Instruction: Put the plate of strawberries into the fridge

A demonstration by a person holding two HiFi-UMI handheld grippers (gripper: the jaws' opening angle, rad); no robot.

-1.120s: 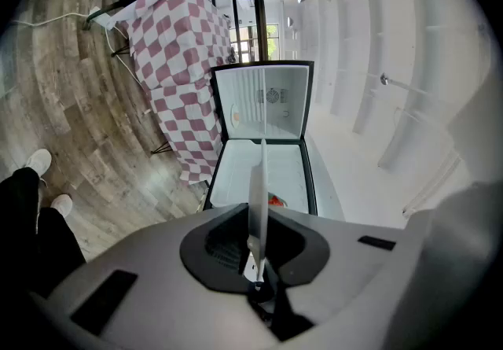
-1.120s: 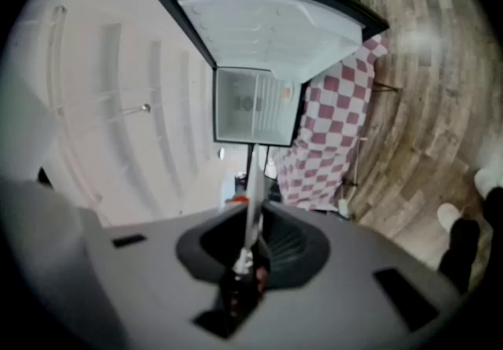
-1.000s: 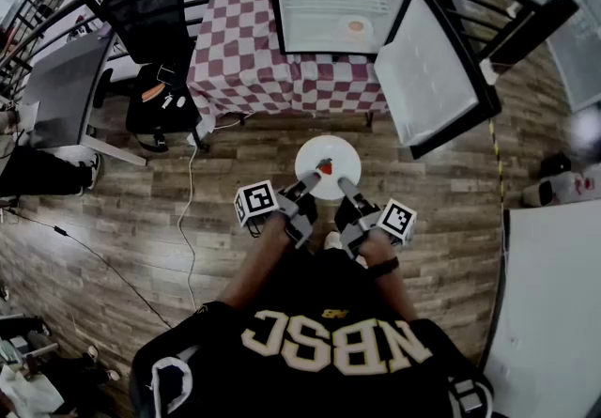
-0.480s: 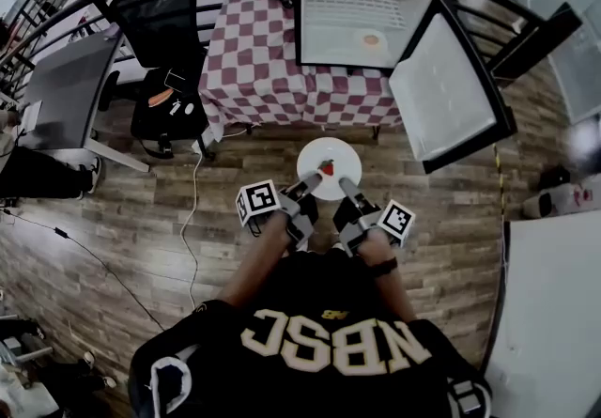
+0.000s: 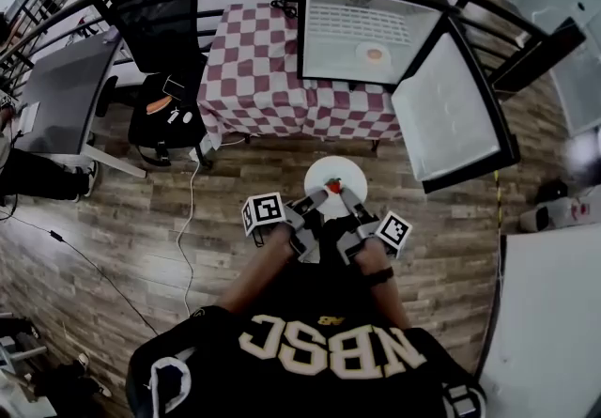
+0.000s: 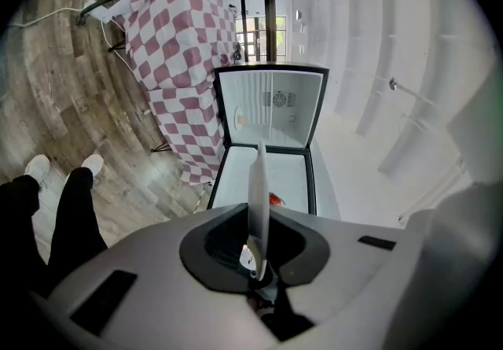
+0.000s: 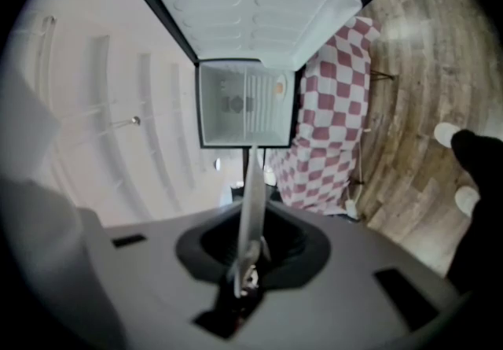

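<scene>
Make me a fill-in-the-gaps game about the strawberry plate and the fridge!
The door of the fridge is ___.
The fridge stands on a red-and-white ___ cloth.
The strawberry on the plate is coloured ___.
Left gripper plus right gripper clamp the plate: that makes ___ grippers.
Missing words: open; checkered; red; two.

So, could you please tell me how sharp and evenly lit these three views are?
Head view: sharp, but fisheye bends the floor, and the fridge interior glares white. Left gripper view: crisp, black corners, wall washed out. Right gripper view: softer, with the plate blurred at its near end.
</scene>
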